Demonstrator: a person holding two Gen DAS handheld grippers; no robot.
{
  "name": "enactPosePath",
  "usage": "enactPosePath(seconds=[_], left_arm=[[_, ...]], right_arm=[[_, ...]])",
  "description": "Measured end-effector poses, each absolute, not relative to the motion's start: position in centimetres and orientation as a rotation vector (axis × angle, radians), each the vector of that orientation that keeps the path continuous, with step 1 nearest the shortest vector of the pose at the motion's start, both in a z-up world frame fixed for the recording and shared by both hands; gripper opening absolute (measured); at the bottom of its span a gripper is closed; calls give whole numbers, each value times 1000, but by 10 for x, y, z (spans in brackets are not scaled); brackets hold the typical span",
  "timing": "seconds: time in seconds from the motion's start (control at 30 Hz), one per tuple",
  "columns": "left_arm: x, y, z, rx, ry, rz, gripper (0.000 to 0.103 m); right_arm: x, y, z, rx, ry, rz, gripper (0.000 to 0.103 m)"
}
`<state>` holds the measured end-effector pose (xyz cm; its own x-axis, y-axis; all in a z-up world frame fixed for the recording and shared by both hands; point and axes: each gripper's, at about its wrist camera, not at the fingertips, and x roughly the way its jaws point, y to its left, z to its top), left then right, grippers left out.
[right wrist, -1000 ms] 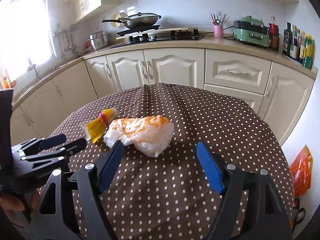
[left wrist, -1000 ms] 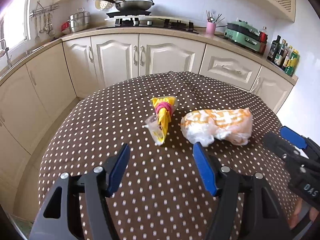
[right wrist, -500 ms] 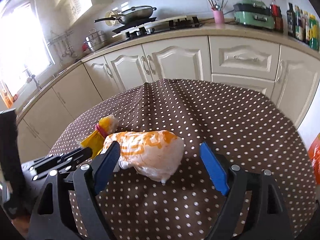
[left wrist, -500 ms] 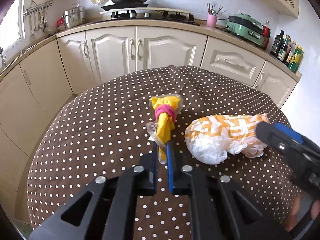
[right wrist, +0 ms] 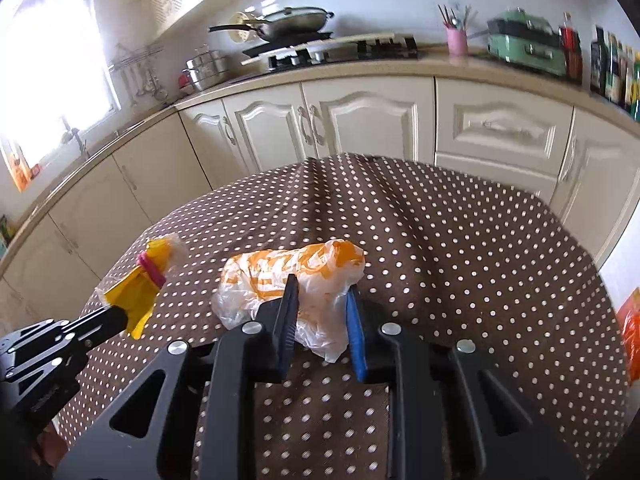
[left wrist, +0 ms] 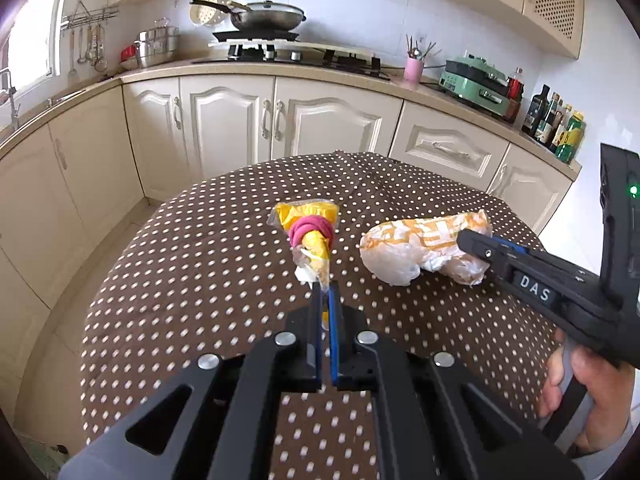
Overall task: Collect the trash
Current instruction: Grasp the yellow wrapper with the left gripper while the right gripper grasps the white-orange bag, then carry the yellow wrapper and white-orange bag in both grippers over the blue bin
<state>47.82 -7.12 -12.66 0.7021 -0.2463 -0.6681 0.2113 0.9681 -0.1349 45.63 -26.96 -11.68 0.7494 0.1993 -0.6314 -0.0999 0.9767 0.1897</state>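
Note:
A yellow plastic wrapper tied with a pink band rests on the brown dotted tablecloth. My left gripper is shut on its near tip, and the right wrist view shows that grip too, on the yellow wrapper. To its right lies a crumpled white and orange plastic bag. My right gripper has its jaws closing around the near end of that bag, the blue pads pressing into the plastic. In the left wrist view the right gripper reaches the bag from the right.
The round table's far edge drops off toward cream kitchen cabinets. A hand holds the right gripper's handle at lower right. An orange bag sits on the floor past the table's right edge.
Both grippers moved forward to the trash. The left jaws closed on the yellow wrapper's tip. The right jaws, wide before, have narrowed onto the white and orange bag.

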Motion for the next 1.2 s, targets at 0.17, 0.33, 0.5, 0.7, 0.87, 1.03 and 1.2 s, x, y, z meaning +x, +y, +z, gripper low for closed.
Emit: enactPosePath(seconds=[0.17, 0.33, 0.5, 0.7, 0.87, 1.03, 1.2], left_arm=[[446, -49, -112, -60, 709, -221, 2], [409, -20, -96, -86, 664, -187, 2], [371, 22, -88, -100, 635, -119, 2], [320, 91, -97, -122, 633, 2, 2], [288, 156, -116, -169, 656, 106, 2], [262, 220, -153, -249, 715, 198, 2], [247, 267, -199, -313, 798, 265, 2]], right_arm=[[438, -253, -101, 113, 673, 180, 20], [409, -227, -73, 96, 618, 231, 20], [379, -183, -49, 63, 576, 316, 20], [350, -109, -40, 12, 571, 449, 20], [332, -27, -50, -16, 610, 594, 20], [319, 52, -79, -59, 675, 701, 20], [310, 119, -126, -149, 746, 747, 20]])
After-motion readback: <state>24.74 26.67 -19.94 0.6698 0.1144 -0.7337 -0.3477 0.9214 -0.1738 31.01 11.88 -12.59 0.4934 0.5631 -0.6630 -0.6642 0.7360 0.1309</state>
